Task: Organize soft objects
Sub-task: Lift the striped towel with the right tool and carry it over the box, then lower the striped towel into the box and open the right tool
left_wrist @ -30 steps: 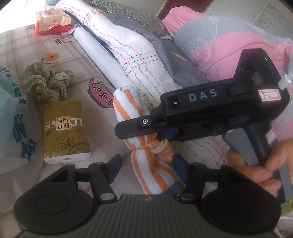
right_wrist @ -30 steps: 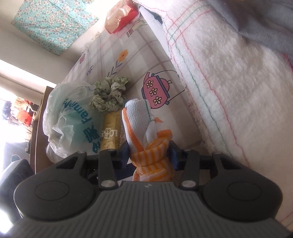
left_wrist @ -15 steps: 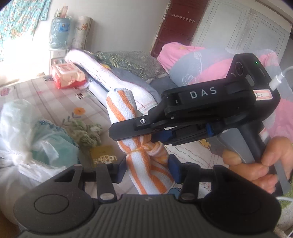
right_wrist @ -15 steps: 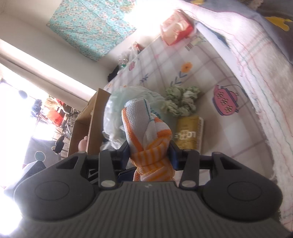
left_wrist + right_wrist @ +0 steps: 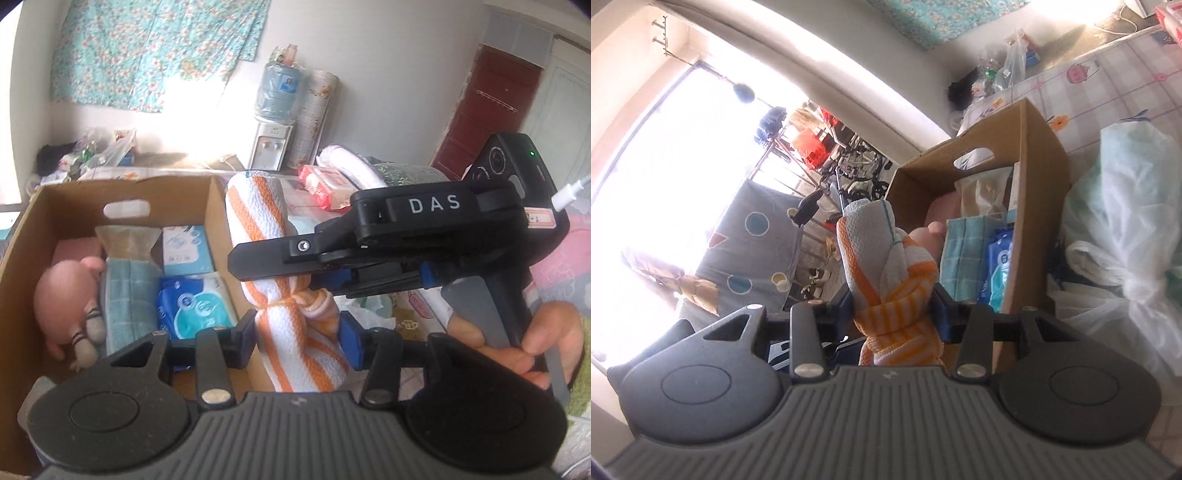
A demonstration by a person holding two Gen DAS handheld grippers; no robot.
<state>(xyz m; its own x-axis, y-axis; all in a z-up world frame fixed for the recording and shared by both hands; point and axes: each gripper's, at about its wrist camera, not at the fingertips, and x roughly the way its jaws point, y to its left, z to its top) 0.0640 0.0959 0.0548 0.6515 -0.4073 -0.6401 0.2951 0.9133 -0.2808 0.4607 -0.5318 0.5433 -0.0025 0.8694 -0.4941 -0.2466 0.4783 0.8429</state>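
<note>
Bedroom scene: bed with patterned sheet (image 5: 1115,92), cardboard box (image 5: 218,221) at its edge, water dispenser (image 5: 267,149) against the back wall. Box already holds a pink plush toy (image 5: 64,291), a teal towel pack (image 5: 127,291), blue wipes pack (image 5: 195,304) and a tissue pack (image 5: 186,245). Task item is the rolled orange-striped towel (image 5: 266,236), tied at the middle, held in the air just right of the box's right wall, not yet over the opening. Likely light, soft and compressible, with no breakage risk; the loose ends can flop, so the tied waist is the sensible grip point. Right hand-held gripper (image 5: 894,306) is clamped on the roll at that knot, fingers closed to the cloth's width. Left hand-held gripper (image 5: 297,336) has its blue pads (image 5: 349,343) against the lower part of the roll, partly closed; it looks like contact on both sides, but firm grip is uncertain. Both units cross at the towel, so release order matters to avoid snagging.
</note>
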